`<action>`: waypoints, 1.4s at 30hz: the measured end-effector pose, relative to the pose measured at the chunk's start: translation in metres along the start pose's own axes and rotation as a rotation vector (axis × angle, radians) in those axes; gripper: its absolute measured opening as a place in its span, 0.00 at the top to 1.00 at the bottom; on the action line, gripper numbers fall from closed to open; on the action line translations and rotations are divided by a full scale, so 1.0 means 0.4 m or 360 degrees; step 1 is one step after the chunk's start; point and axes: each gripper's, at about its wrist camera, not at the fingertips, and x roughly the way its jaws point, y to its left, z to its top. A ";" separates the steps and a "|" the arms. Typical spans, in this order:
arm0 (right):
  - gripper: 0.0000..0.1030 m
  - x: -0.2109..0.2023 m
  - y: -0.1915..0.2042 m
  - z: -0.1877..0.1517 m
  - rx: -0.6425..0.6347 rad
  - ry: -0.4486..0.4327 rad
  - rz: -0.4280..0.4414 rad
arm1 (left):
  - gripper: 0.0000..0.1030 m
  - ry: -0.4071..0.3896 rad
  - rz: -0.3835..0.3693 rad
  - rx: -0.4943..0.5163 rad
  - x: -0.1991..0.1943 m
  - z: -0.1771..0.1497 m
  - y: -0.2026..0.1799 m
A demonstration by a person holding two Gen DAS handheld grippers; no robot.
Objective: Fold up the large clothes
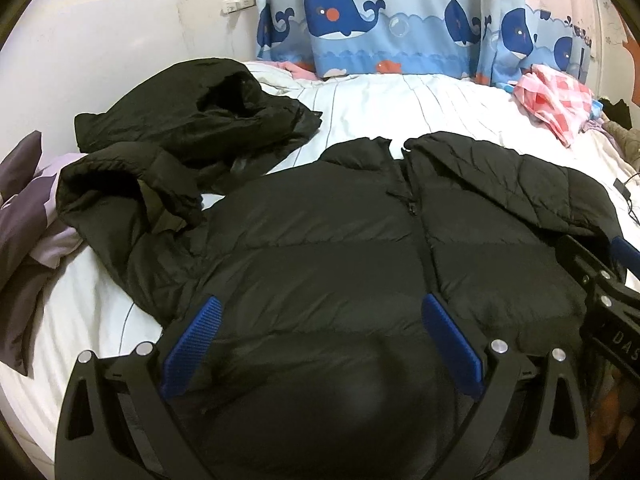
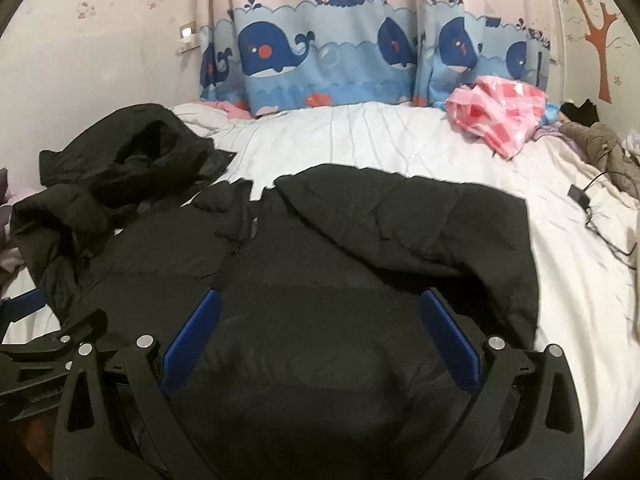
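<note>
Both tongs, left (image 1: 320,344) and right (image 2: 320,344), gape over the black puffer jacket (image 1: 340,248), gripping nothing. Advice: pinch the hem evenly, fold toward the collar (image 1: 394,150).

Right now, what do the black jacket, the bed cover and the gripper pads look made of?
Black jacket: looks like thin synthetic shell with puffy fill; stitched quilt channels, faint sheen. Fill type unknowable.
Bed cover: white woven fabric, probably cotton-like; matte, soft creases, thin stripes.
Pads: blue, ribbed, matte; likely rubber or textured plastic, on black rigid fingers. Both the left gripper and the right gripper stand open over the jacket.
</note>
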 end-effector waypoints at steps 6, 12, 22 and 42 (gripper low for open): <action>0.07 0.013 -0.019 0.003 0.0016 0.0074 -0.0021 | 0.07 -0.0006 -0.0035 -0.0003 0.004 0.009 -0.033; 0.07 0.011 -0.009 0.002 -0.0014 0.0086 -0.0012 | 0.07 -0.0006 -0.0048 0.0005 0.006 0.013 -0.047; 0.07 0.021 0.007 -0.004 -0.0051 0.0121 0.0024 | 0.07 0.0039 -0.0051 -0.0054 0.025 0.018 -0.024; 0.07 0.037 -0.008 -0.005 -0.0035 0.0150 0.0037 | 0.07 0.0090 -0.0082 -0.0050 0.050 0.027 -0.031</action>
